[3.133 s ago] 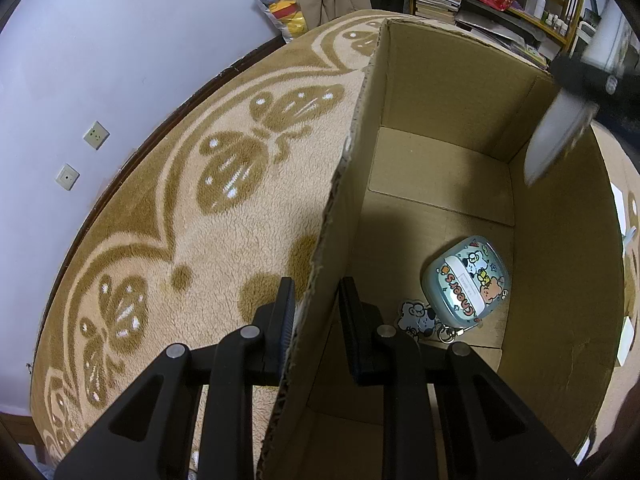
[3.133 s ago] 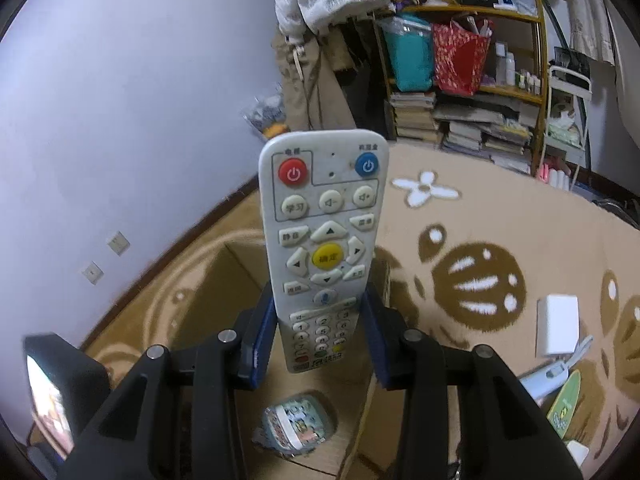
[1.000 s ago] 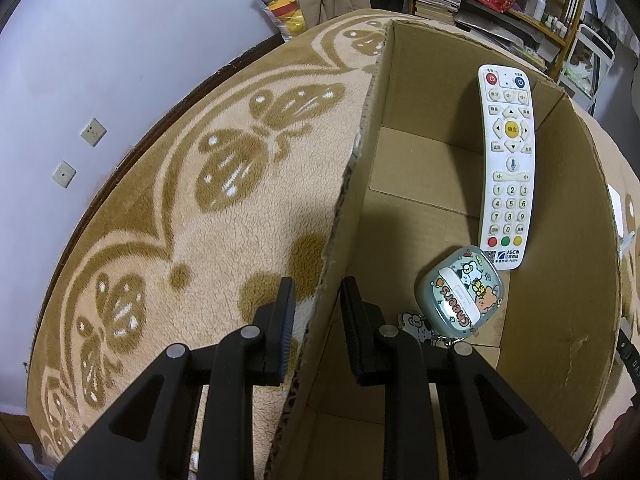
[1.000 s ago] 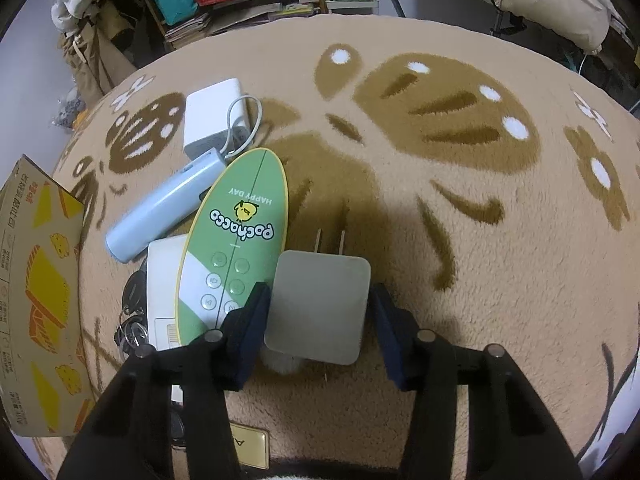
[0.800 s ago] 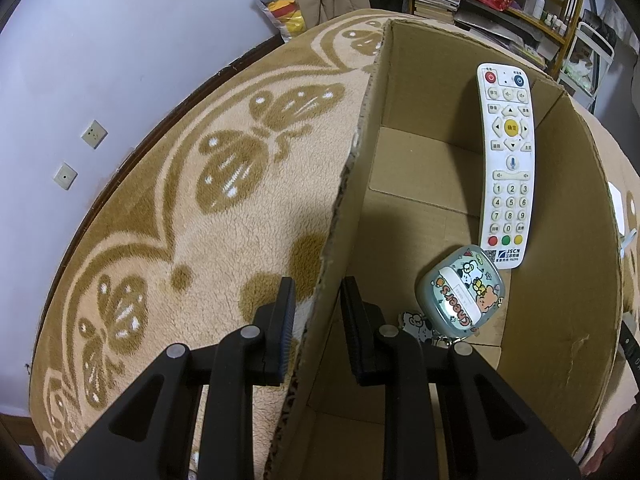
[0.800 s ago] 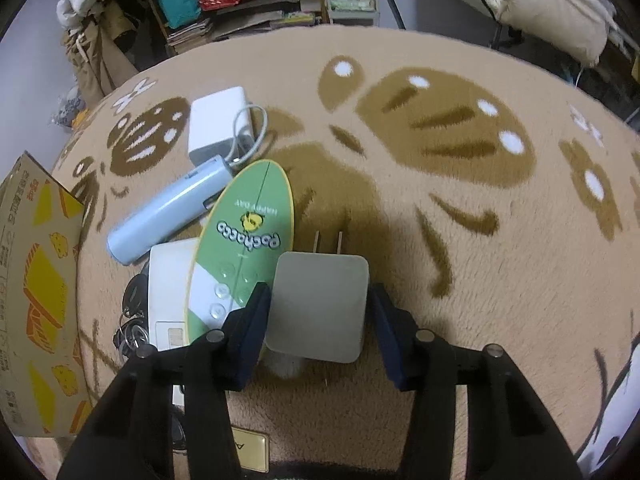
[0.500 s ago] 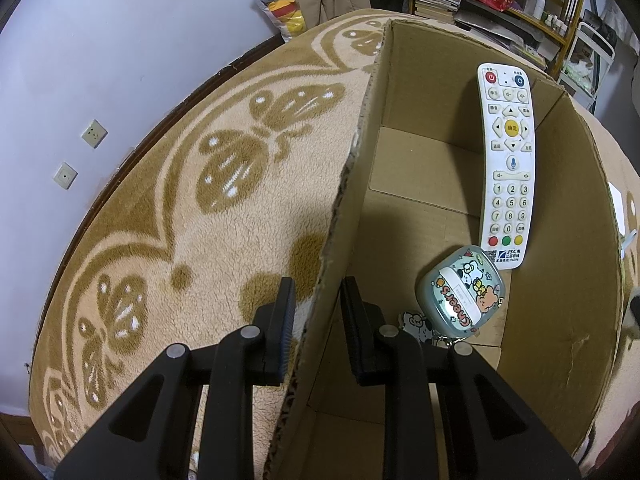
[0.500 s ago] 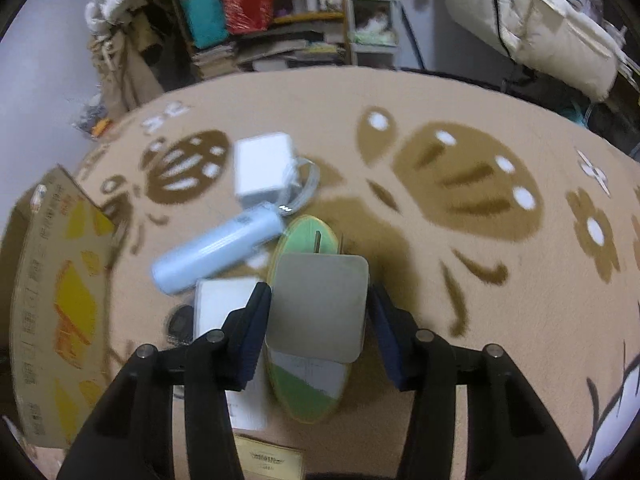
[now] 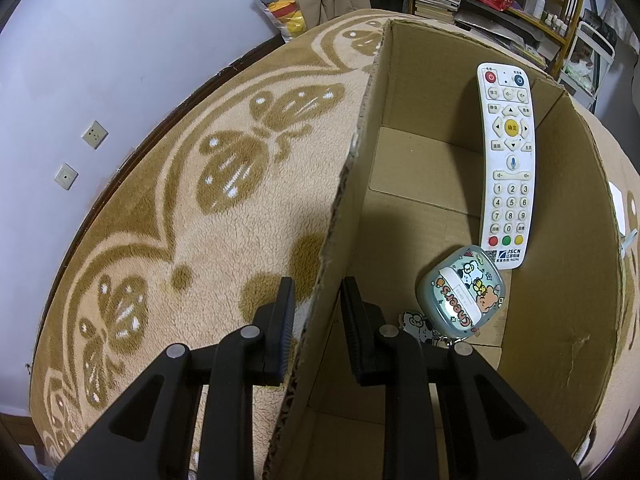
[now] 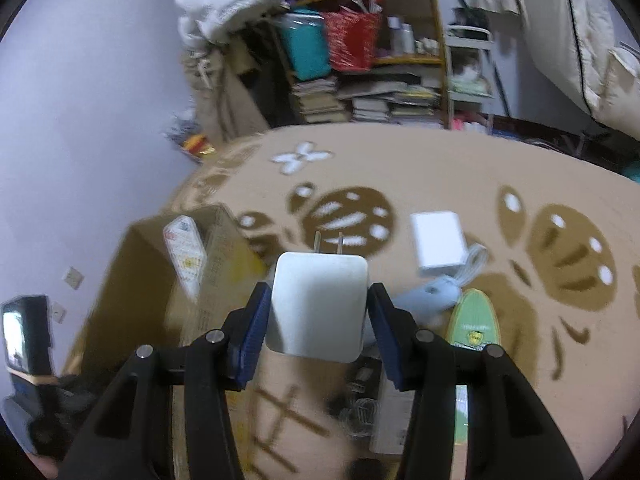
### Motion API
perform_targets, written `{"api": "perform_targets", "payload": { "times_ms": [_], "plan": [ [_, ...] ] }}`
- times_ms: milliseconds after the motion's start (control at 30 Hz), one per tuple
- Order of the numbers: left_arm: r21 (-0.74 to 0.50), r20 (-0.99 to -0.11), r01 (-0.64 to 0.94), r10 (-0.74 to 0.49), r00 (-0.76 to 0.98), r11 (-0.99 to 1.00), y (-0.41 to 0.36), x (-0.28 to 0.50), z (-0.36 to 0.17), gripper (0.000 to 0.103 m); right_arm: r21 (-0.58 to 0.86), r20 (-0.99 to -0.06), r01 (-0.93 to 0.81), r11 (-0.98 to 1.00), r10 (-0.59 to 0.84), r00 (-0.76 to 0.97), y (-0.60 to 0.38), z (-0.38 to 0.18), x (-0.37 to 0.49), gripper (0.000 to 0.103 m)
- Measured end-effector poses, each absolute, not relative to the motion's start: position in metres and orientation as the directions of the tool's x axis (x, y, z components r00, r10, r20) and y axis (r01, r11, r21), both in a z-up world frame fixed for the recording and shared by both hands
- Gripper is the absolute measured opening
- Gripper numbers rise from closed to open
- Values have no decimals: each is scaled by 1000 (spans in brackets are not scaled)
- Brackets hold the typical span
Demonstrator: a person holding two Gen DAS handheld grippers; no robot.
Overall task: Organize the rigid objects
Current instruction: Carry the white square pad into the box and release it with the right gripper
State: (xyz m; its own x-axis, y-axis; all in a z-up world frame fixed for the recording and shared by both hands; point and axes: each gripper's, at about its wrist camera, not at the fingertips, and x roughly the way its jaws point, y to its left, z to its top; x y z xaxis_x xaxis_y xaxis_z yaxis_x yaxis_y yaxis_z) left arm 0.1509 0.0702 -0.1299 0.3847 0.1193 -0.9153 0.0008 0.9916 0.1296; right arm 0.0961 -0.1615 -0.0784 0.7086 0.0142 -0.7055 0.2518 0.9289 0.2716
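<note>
Meanwhile our right gripper point(image 10: 316, 320) pinched the charger point(image 10: 318, 306), prongs pointing at twelve; the box point(image 10: 132, 280) lay toward ten. Our left gripper point(image 9: 316, 312) straddled the box wall, contact unclear; we judged the right nearer.

Left gripper point(image 9: 316, 312): jaws straddle the box wall point(image 9: 344, 208), pinching it (contact looks firm). Right gripper point(image 10: 318, 312): raised off the carpet, jaws clamped on the white charger point(image 10: 318, 304), prongs pointing forward.
</note>
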Motion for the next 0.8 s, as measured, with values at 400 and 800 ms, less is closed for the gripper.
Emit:
{"api": "perform_targets", "payload": {
  "times_ms": [400, 800],
  "plan": [
    [132, -915, 0, 122, 385, 991, 70, 151, -130, 23, 292, -619, 116, 950, 95, 780, -113, -61, 130, 53],
    [127, -916, -2, 118, 383, 992, 70, 151, -130, 23, 287, -653, 98, 953, 120, 748, -92, -78, 137, 53]
  ]
}}
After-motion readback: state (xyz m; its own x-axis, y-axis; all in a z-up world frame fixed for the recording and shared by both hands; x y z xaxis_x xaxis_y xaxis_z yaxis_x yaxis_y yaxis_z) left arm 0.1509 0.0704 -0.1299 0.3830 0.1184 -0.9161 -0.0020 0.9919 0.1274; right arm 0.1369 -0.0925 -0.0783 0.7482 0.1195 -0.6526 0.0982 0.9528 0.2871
